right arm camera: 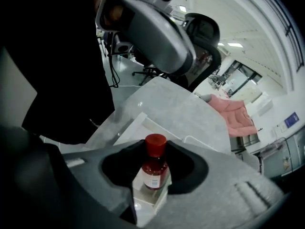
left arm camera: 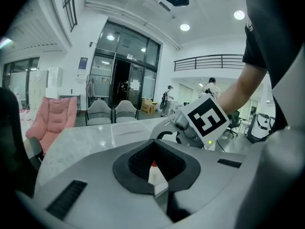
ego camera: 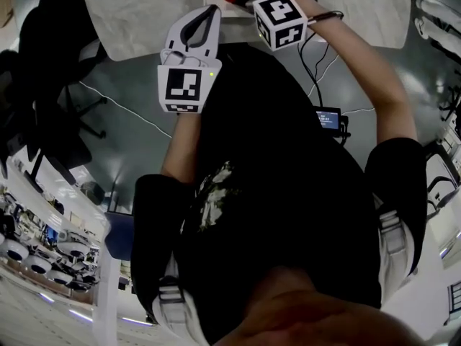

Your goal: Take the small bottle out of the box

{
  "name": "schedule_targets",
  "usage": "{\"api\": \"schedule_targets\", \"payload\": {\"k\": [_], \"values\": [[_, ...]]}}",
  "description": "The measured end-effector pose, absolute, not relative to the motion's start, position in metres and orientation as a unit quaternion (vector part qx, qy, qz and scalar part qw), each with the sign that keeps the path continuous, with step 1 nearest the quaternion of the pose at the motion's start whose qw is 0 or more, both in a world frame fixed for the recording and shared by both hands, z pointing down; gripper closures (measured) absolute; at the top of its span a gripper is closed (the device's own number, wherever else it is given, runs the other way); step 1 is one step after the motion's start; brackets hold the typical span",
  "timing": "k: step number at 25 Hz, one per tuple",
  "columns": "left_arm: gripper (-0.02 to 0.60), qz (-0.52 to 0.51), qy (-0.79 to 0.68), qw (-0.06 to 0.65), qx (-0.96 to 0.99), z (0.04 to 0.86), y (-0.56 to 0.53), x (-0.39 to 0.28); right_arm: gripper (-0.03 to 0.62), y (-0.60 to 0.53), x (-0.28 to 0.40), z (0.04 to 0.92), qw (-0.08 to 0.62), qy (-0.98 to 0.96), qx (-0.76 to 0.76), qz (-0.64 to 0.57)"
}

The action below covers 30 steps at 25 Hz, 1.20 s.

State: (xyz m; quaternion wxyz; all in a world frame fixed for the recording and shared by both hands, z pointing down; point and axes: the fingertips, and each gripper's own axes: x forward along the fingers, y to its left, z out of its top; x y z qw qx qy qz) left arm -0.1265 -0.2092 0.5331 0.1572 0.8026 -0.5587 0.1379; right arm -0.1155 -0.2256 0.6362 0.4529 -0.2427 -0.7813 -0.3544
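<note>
I found left gripper (left arm camera: pixel 155 168) and right gripper (right arm camera: pixel 152 173) both clamped on the box (right arm camera: pixel 145 198), the small bottle (right arm camera: pixel 153 171) standing in it: light, glassy, probably slippery, best gripped just under its red cap (right arm camera: pixel 155 144).

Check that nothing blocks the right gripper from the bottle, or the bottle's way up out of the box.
Nothing visible does. The right gripper grips the bottle at its red cap; the box surrounds only its lower part, and the head view shows nothing over the cap.
</note>
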Motion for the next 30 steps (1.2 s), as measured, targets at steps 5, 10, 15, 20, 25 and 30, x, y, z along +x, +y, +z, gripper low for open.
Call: {"api": "schedule_targets", "payload": {"k": [5, 10, 15, 20, 25, 30], "values": [[0.569, 0.145, -0.540, 0.130, 0.819, 0.514, -0.210, -0.136, 0.464, -0.241, -0.120, 0.581, 0.421, -0.858, -0.125, -0.267], [0.569, 0.141, -0.517, 0.089, 0.840, 0.479, -0.223, -0.132, 0.464, -0.256, -0.115, 0.507, 0.328, -0.933, 0.014, -0.148], [0.569, 0.102, -0.522, 0.054, 0.845, 0.420, -0.235, -0.137, 0.464, -0.267, -0.104, 0.440, 0.221, -0.964, 0.133, -0.068], [0.569, 0.064, -0.516, 0.014, 0.854, 0.376, -0.235, -0.148, 0.464, -0.273, -0.093, 0.368, 0.086, -0.967, 0.241, -0.013], [0.569, 0.033, -0.525, -0.035, 0.850, 0.328, -0.231, -0.157, 0.464, -0.264, -0.079, 0.299, -0.013, -0.953, 0.303, 0.014], [0.569, -0.016, -0.543, -0.082, 0.836, 0.278, -0.224, -0.186, 0.464, -0.255, -0.075, 0.261, -0.040, -0.942, 0.333, -0.006]]}}
